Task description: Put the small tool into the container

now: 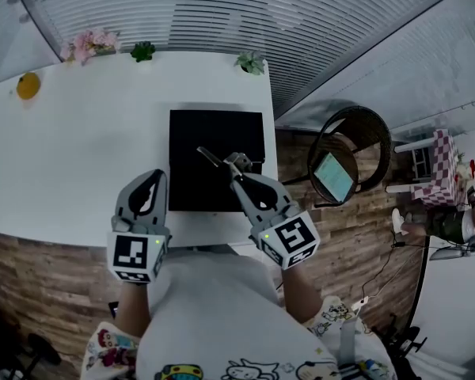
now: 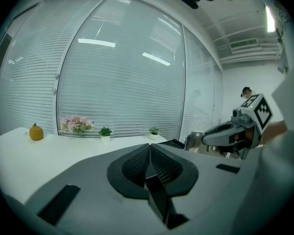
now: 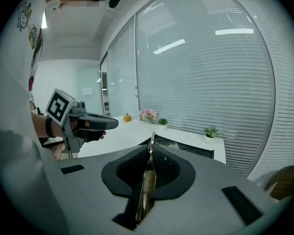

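A black square container (image 1: 190, 137) lies on the white table (image 1: 79, 149) near its right edge. My right gripper (image 1: 236, 165) hovers over the container's front part, shut on a small metal tool (image 1: 211, 158) whose thin end sticks out ahead of the jaws. In the right gripper view the tool (image 3: 147, 182) stands edge-on between the pads, with the container (image 3: 186, 149) just beyond. My left gripper (image 1: 152, 177) hangs over the table left of the container, its jaws closed with nothing between them (image 2: 150, 149). The right gripper (image 2: 235, 130) shows at the right of the left gripper view.
Along the table's far edge stand a yellow-orange fruit (image 1: 28, 85), pink flowers (image 1: 93, 43) and two small potted plants (image 1: 142, 51) (image 1: 251, 62). A round wicker chair (image 1: 352, 153) sits on the wood floor to the right. Window blinds close off the back.
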Available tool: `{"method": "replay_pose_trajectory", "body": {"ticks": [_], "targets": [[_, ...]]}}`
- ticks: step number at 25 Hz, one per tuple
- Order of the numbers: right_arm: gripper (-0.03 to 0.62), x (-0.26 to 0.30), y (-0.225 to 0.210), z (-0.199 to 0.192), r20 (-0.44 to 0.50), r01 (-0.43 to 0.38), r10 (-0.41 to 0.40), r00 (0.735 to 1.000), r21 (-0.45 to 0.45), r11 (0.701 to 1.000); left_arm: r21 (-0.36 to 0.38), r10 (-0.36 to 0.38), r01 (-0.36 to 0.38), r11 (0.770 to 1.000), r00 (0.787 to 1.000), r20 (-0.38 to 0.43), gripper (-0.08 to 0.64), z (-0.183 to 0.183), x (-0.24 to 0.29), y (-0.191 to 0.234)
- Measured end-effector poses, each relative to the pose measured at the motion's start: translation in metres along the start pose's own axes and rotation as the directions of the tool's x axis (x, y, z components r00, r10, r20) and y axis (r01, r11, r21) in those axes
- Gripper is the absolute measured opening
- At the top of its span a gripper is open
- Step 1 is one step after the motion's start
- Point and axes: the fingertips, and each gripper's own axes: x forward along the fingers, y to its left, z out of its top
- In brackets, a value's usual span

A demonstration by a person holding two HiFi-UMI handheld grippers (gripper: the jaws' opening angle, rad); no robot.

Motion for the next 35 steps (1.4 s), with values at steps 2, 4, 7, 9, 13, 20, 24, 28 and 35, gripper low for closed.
{"method": "replay_pose_trajectory", "body": {"ticks": [2,4,7,9,13,20,24,28,35], "targets": [[0.025,0.001,0.004,-0.004,-0.013,-0.019,0.019,1.0,0.001,1.0,0.0,0.0,0.0,1.0,1.0,0.0,0.011,-0.002,0.001,0.0],[0.026,0.002,0.007,-0.008,-0.026,-0.038,0.038,0.999,0.0,0.999,0.003,-0.002,0.002,1.0,1.0,-0.002,0.011,-0.004,0.002,-0.001],[0.025,0.005,0.011,-0.015,-0.046,-0.066,0.066,0.997,0.0,0.998,0.001,-0.008,0.008,1.0,1.0,-0.009,0.011,-0.009,0.003,-0.003],[0.025,0.007,0.014,-0.019,-0.062,-0.082,0.082,0.995,-0.001,0.997,-0.004,-0.012,0.012,1.0,1.0,-0.013,0.011,-0.012,0.004,-0.004],[0.026,0.009,0.019,-0.031,-0.095,-0.121,0.121,0.988,0.001,0.993,-0.012,-0.018,0.018,1.0,1.0,-0.022,0.011,-0.016,0.005,-0.007],[0.025,0.013,0.028,-0.045,-0.139,-0.201,0.198,0.97,-0.007,0.98,-0.024,-0.011,0.011,1.0,0.999,-0.031,0.011,-0.024,0.002,-0.01],[0.025,0.019,0.033,-0.054,-0.17,-0.248,0.242,0.955,-0.014,0.969,-0.025,-0.009,0.007,1.0,0.999,-0.048,0.011,-0.032,-0.001,-0.01],[0.026,0.024,0.035,-0.062,-0.199,-0.283,0.276,0.94,-0.008,0.959,-0.027,-0.008,0.006,1.0,0.999,-0.048,0.012,-0.036,-0.004,-0.012],[0.025,0.033,0.031,-0.075,-0.243,-0.319,0.311,0.919,0.005,0.948,-0.036,-0.003,0.001,0.999,0.998,-0.063,0.011,-0.041,-0.009,-0.012]]}}
